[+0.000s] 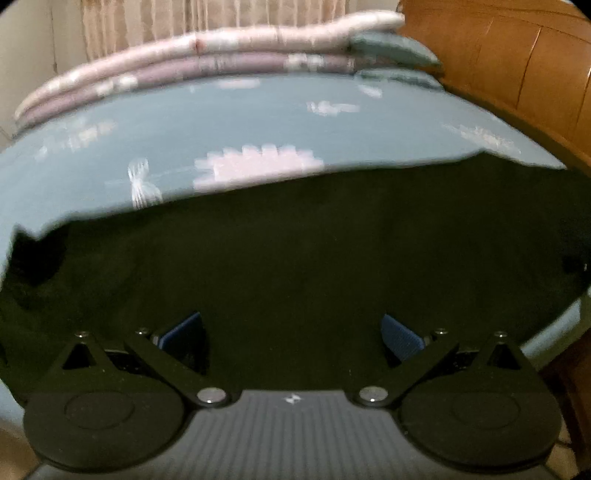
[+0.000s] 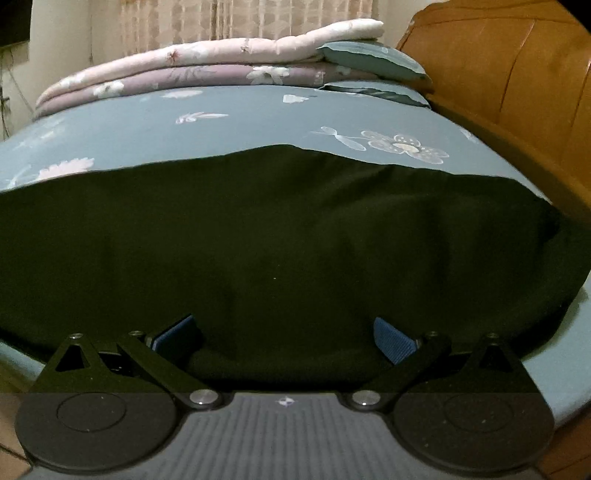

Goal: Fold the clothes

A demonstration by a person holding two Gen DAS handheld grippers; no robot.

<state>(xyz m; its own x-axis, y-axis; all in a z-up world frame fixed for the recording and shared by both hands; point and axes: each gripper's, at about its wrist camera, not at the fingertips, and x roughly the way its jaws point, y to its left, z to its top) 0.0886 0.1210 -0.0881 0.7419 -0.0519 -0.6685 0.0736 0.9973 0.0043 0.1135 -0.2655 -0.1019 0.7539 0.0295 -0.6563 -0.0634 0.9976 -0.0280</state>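
A dark garment (image 1: pixel 295 251) lies spread flat across the middle and lower part of both frames, on a blue-grey bedsheet (image 1: pixel 221 122) printed with pale flowers. Its far edge runs across mid-frame in each view. At the bottom centre of the left wrist view, the left gripper (image 1: pixel 291 336) stands wide, blue pads (image 1: pixel 184 330) apart above the cloth, gripping nothing. The right gripper (image 2: pixel 284 338) is likewise spread wide over the near hem. Folded pink and mauve quilts (image 2: pixel 207 62) sit at the top, a blue pillow (image 2: pixel 373 59) beside them, a wooden headboard (image 2: pixel 509 74) at upper right, curtains (image 2: pixel 221 22) behind.
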